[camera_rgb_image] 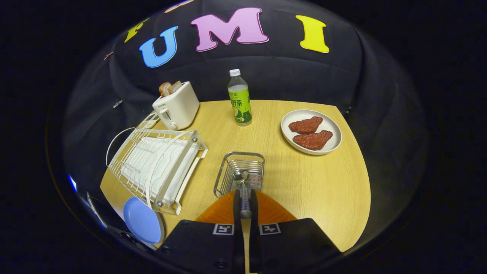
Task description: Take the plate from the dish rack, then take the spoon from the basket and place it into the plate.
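My gripper (245, 203) is shut on the metal spoon (243, 190), with both fingers pressed against its handle. The spoon's bowl points forward and hangs over the near rim of the wire basket (240, 156), which stands on the wooden table just ahead of the fingers. A blue plate (142, 221) lies at the table's near left corner, beside the front end of the white wire dish rack (158, 163). The rack stands left of the basket and holds no dishes that I can see.
A white toaster (177, 104) with bread slices stands beyond the rack. A green-labelled bottle (239, 99) is upright at the back middle. To the far right, a white plate (335, 133) carries two reddish-brown meat pieces. Bare wooden table (323, 190) lies right of the basket.
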Tool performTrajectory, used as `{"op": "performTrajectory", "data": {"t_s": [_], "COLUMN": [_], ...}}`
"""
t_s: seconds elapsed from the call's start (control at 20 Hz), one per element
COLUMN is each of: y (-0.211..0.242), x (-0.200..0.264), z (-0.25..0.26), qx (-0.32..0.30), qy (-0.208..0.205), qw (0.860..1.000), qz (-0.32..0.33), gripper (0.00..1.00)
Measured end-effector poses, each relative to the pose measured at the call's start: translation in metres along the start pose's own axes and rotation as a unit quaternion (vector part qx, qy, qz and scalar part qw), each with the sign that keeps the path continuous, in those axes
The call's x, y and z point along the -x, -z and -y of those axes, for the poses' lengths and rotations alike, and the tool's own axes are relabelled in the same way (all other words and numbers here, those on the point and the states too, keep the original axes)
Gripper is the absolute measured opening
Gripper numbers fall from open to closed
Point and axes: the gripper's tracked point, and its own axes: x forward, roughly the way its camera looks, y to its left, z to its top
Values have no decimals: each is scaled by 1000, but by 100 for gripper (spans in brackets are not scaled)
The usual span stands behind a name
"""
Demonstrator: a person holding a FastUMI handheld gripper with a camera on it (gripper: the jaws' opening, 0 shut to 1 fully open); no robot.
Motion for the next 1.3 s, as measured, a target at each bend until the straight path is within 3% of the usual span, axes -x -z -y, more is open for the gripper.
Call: {"op": "performTrajectory", "data": {"t_s": [0.3,0.5,0.75,1.0,1.3], "y": [-16,-28,-39,6,88], "x": [30,74,141,163,124], "z": [-3,-5,-67,-171,-253], "qx": [-6,-5,-15,-2,2], "qy": [6,16,-36,-120,-166], "qw": [1000,1000,997,992,986], "qz": [6,23,61,40,-17], "gripper": [9,9,9,9,9]}}
